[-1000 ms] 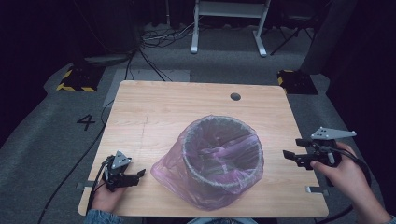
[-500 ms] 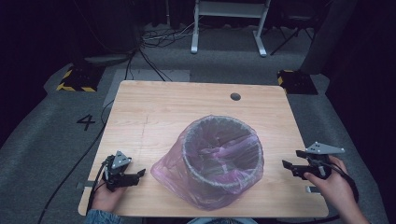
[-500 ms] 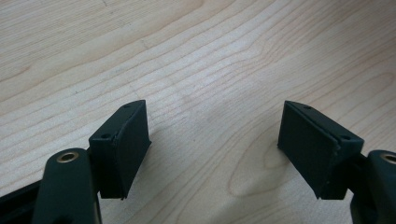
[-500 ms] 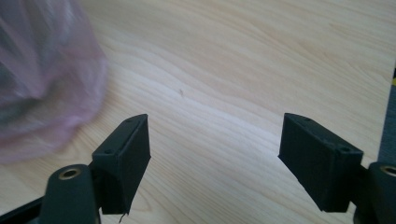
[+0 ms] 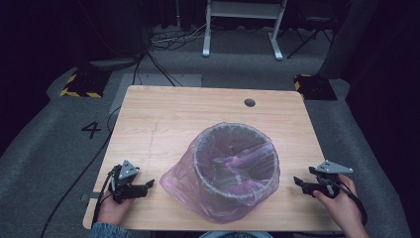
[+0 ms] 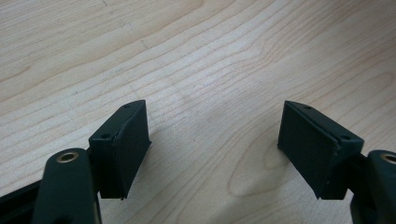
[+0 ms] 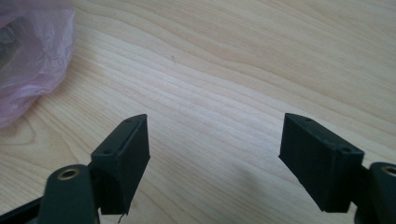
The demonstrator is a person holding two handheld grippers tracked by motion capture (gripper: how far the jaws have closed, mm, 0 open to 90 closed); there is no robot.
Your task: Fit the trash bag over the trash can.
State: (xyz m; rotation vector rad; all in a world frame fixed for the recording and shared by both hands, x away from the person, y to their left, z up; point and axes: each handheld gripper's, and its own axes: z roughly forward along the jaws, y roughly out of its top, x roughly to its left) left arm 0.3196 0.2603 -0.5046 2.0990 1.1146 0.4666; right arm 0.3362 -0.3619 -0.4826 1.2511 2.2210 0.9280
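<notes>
Tongs (image 5: 298,182) beside seemingly pink-bagged bin (image 5: 233,163)

Honestly the only thing in my way is the bin (image 5: 233,163) with its pink bag (image 5: 181,179), parked at table (image 5: 163,114) center. Bare wood from 9 round through 12 to 3, so I've got easy passage either side.
</notes>
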